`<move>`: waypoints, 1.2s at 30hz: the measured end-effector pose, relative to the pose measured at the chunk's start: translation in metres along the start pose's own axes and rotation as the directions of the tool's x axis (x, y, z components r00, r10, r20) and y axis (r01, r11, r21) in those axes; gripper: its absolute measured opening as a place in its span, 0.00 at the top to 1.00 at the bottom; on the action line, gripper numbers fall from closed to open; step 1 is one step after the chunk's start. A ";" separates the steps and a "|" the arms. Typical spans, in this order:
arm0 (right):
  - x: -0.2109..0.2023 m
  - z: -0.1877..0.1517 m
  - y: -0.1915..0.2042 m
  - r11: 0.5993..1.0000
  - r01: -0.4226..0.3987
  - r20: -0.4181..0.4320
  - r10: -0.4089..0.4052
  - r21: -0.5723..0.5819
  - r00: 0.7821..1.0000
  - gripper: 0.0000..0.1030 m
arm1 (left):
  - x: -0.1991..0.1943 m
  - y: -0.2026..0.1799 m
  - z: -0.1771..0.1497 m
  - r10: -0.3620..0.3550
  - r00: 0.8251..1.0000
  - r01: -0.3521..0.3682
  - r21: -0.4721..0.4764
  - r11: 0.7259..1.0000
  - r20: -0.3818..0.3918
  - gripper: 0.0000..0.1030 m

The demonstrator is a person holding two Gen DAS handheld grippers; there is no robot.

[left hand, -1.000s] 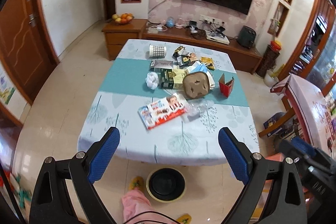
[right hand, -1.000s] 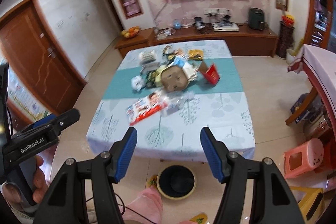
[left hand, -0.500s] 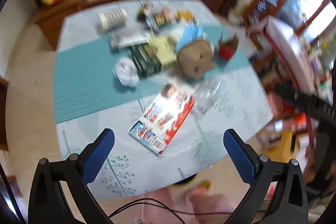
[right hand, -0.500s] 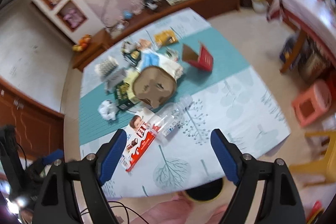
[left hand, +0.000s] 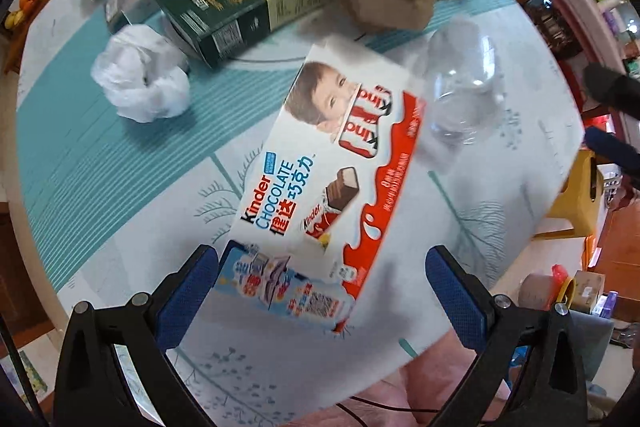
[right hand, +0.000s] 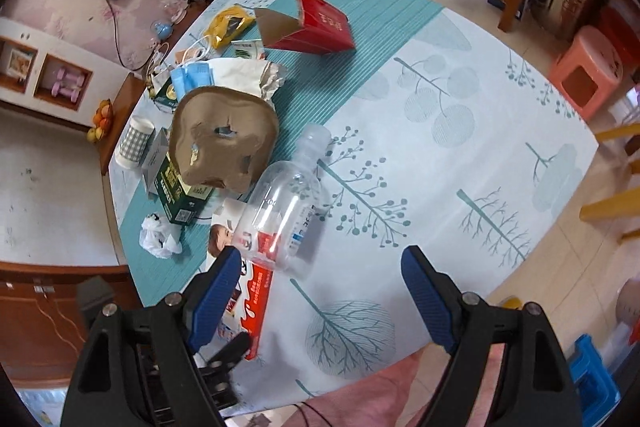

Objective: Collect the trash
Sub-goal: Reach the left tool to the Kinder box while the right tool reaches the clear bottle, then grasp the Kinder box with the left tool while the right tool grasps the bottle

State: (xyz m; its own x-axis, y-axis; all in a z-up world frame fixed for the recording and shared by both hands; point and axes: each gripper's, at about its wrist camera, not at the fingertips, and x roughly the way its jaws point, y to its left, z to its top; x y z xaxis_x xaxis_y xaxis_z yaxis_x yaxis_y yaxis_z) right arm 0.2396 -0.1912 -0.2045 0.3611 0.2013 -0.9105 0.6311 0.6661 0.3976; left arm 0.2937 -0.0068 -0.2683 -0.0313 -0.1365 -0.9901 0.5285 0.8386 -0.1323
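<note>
A Kinder chocolate box (left hand: 328, 187) lies flat on the tree-print tablecloth (left hand: 132, 227). My left gripper (left hand: 322, 293) hangs straight over the box's near end, open, with that end between its blue fingers (left hand: 188, 291). Beside the box lies a clear plastic bottle (left hand: 460, 87) on its side. In the right wrist view the bottle (right hand: 284, 211) rests partly on the box (right hand: 256, 291), just ahead of my right gripper (right hand: 323, 299), which is open and holds nothing.
Behind lie a crumpled white bag (left hand: 140, 83), a green box (left hand: 224, 7), a brown paper piece (right hand: 222, 143), a checked cup (right hand: 136, 141), a torn red carton (right hand: 316, 23) and a yellow packet (right hand: 228, 23). A pink stool (right hand: 584, 71) stands right of the table.
Both grippers have dropped from a high view of the room to just above the table's near side and tipped downward. Both pairs of jaws stand wider than a second ago.
</note>
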 end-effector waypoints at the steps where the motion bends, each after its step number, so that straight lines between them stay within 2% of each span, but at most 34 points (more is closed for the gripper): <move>1: 0.002 0.000 0.002 1.000 0.000 -0.001 0.000 0.000 1.000 0.20 | 0.003 0.000 0.002 0.004 1.000 -0.004 -0.001 1.000 -0.002 0.01; 8: 0.029 0.007 0.019 1.000 0.017 -0.037 -0.018 -0.025 0.999 0.20 | 0.019 0.002 0.015 0.038 0.999 -0.038 -0.030 0.999 0.001 0.01; 11: 0.043 0.012 0.025 1.000 0.007 -0.058 -0.008 -0.016 0.998 0.20 | 0.028 0.004 0.024 0.044 0.999 -0.043 -0.061 0.997 0.003 0.08; 16: 0.063 0.019 0.034 1.000 0.015 -0.085 -0.014 0.004 0.996 0.20 | 0.032 0.016 0.023 0.009 1.000 -0.007 -0.087 0.996 0.021 0.13; 17: 0.068 0.019 0.036 1.000 0.019 -0.094 -0.018 0.007 0.995 0.20 | 0.030 0.018 0.022 0.008 1.000 -0.005 -0.091 0.996 0.030 0.23; 18: 0.072 0.019 0.037 1.000 0.021 -0.103 -0.020 0.009 0.994 0.20 | 0.021 0.023 0.015 0.001 0.999 0.003 -0.096 0.995 0.042 0.37; 20: 0.078 0.018 0.036 1.000 0.023 -0.122 -0.021 0.020 0.992 0.20 | 0.013 0.037 0.012 -0.024 0.999 0.029 -0.109 0.994 0.045 0.52; 22: 0.084 0.016 0.032 0.999 0.027 -0.148 -0.020 0.044 0.989 0.28 | 0.009 0.047 0.011 -0.047 0.998 0.052 -0.131 0.990 0.039 0.57; 23: 0.087 0.015 0.031 0.999 0.031 -0.166 -0.023 0.044 0.986 0.42 | 0.008 0.053 0.009 -0.061 0.998 0.065 -0.145 0.987 0.035 0.57; 25: 0.088 0.012 0.032 0.999 0.035 -0.169 -0.030 0.025 0.985 0.42 | 0.006 0.059 0.007 -0.078 0.997 0.081 -0.169 0.982 0.024 0.55; 26: 0.086 0.010 0.033 0.999 0.041 -0.156 -0.039 0.007 0.987 0.43 | 0.006 0.061 0.005 -0.091 0.996 0.093 -0.176 0.980 0.020 0.47; 27: 0.084 0.009 0.033 0.999 0.047 -0.145 -0.047 -0.003 0.988 0.43 | 0.006 0.063 0.004 -0.108 0.994 0.109 -0.178 0.978 0.016 0.31; 30: 0.081 0.008 0.028 1.000 0.027 -0.142 -0.026 0.007 0.989 0.43 | 0.003 0.065 -0.001 -0.115 0.993 0.119 -0.171 0.978 0.034 0.09; 32: 0.079 0.007 0.025 1.000 0.018 -0.145 -0.016 0.012 0.989 0.43 | 0.002 0.058 0.003 -0.095 0.995 0.099 -0.131 0.986 0.035 0.01; 36: 0.072 0.004 0.015 1.000 0.009 -0.141 -0.006 0.018 0.990 0.43 | 0.001 0.038 0.008 -0.015 0.999 0.017 -0.052 0.999 0.039 0.01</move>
State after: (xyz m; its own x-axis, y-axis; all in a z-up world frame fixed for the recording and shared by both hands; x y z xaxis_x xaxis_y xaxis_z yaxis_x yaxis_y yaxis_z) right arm 0.2781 -0.1692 -0.2636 0.2569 0.2962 -0.9199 0.6463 0.6550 0.3914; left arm 0.3205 0.0204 -0.2736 -0.0063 -0.1690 -0.9856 0.4832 0.8624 -0.1510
